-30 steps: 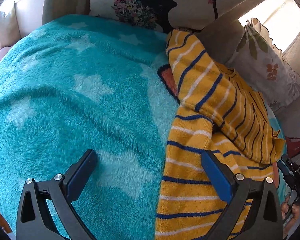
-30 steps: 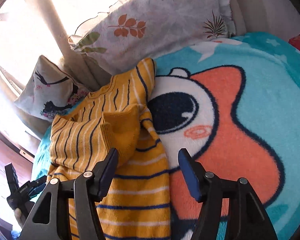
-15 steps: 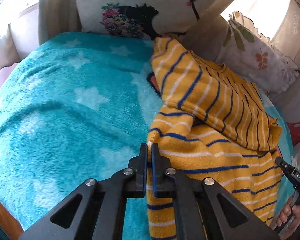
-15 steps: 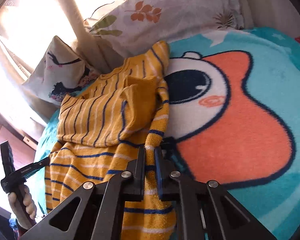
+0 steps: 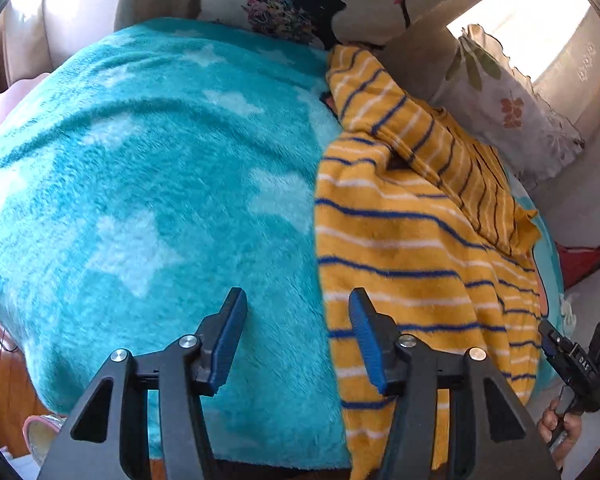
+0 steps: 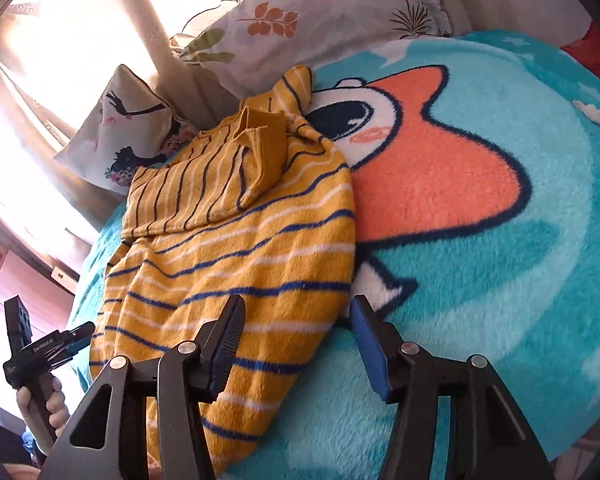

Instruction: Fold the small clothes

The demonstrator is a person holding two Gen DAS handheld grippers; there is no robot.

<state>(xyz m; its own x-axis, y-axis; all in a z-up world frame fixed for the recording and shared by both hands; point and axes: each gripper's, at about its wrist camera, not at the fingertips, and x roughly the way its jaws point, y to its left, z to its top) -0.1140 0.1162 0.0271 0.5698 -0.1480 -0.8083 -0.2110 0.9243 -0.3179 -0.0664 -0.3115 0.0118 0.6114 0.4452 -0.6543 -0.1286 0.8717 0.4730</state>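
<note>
On the bed, over a fluffy turquoise blanket (image 5: pixel 148 168) with pale stars, lies a yellow striped garment (image 5: pixel 412 248), blue and white bands across its lower body, thinner dark stripes on the part folded over at its far end. Garment reaches toward two cushions at the head: one with a black silhouette and flowers (image 5: pixel 300 4), one with leaf print (image 5: pixel 512 108). Left gripper (image 5: pixel 298 336): jaws opening, blue pads apart, nothing pinched; its right finger sits over the garment's left edge, its left finger over bare blanket. Right gripper (image 6: pixel 296 336): jaws likewise opening, nothing gripped; left finger over the garment's lower right part, right finger over blanket just beside the hem. From the right wrist view the garment (image 6: pixel 228 264) covers the left portion of a cartoon figure woven into the blanket (image 6: pixel 500 240), an orange shape with dark outline and a big eye. Each camera catches the other gripper at frame edge, held in a person's hand (image 6: pixel 44 404). Bright window light behind curtains at the head of the bed. Wooden floor shows lower left in the left wrist view.
</note>
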